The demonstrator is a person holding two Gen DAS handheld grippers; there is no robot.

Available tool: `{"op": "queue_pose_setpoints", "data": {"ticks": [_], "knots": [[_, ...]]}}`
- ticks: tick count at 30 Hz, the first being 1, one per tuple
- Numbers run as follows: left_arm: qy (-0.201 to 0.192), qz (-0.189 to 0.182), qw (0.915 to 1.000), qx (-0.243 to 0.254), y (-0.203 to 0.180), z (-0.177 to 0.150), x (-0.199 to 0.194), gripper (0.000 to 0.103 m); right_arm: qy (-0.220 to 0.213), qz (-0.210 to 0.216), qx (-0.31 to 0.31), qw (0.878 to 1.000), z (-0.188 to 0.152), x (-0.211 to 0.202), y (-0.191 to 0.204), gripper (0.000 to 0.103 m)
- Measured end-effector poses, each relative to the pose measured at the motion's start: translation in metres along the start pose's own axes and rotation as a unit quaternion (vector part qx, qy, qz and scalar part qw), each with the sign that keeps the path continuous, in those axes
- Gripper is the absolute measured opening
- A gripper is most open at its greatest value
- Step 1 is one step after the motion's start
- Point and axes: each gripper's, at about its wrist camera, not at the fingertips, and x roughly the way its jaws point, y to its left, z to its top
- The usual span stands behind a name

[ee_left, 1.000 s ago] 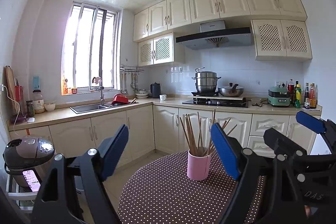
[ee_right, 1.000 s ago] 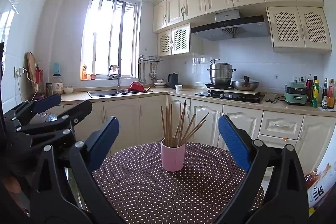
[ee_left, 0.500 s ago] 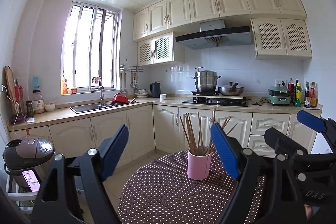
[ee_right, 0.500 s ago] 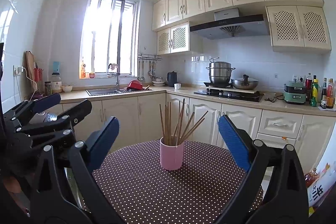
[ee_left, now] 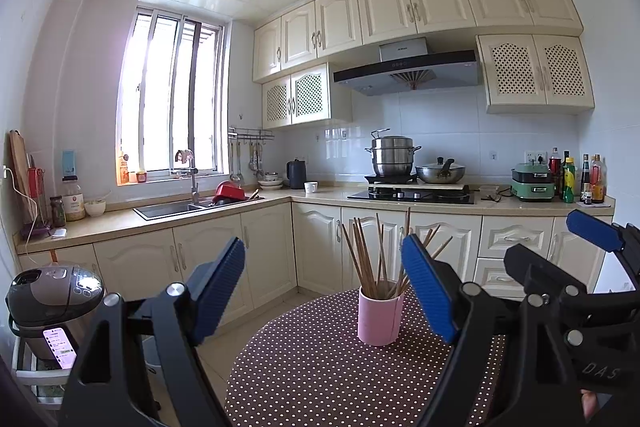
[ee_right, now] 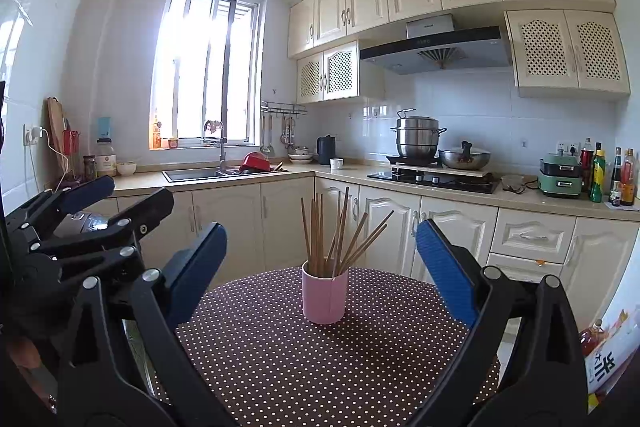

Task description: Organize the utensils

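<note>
A pink cup (ee_left: pixel 380 319) stands upright on a round table with a brown polka-dot cloth (ee_left: pixel 320 379). Several wooden chopsticks (ee_left: pixel 364 259) stand in it, fanned out. The cup (ee_right: pixel 325 297) and chopsticks (ee_right: pixel 320 235) sit centred in the right wrist view, on the table (ee_right: pixel 320 359). My left gripper (ee_left: pixel 324 291) is open and empty, held short of the cup. My right gripper (ee_right: pixel 322 271) is open and empty, also short of the cup. The right gripper shows at the right of the left wrist view (ee_left: pixel 560 267); the left gripper shows at the left of the right wrist view (ee_right: pixel 120 203).
Cream kitchen cabinets and a counter run behind the table, with a sink (ee_left: pixel 172 209), a stove with pots (ee_left: pixel 412 193) and bottles (ee_left: pixel 580 179). A rice cooker (ee_left: pixel 52 295) stands on a rack at the left. A bottle and a bag (ee_right: pixel 600 351) stand by the table's right.
Both views have shifted very slightly; the cup sits a touch lower and left in the right wrist view. Both grippers remain open and empty.
</note>
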Motion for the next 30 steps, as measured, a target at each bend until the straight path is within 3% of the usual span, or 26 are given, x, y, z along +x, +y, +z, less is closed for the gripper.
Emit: {"op": "queue_pose_setpoints", "data": {"ticks": [30], "knots": [[0.006, -0.001, 1.0000, 0.001, -0.0001, -0.0012, 0.0061, 0.079, 0.003, 0.000, 0.004, 1.000, -0.0013, -0.0002, -0.0015, 0.094]]}}
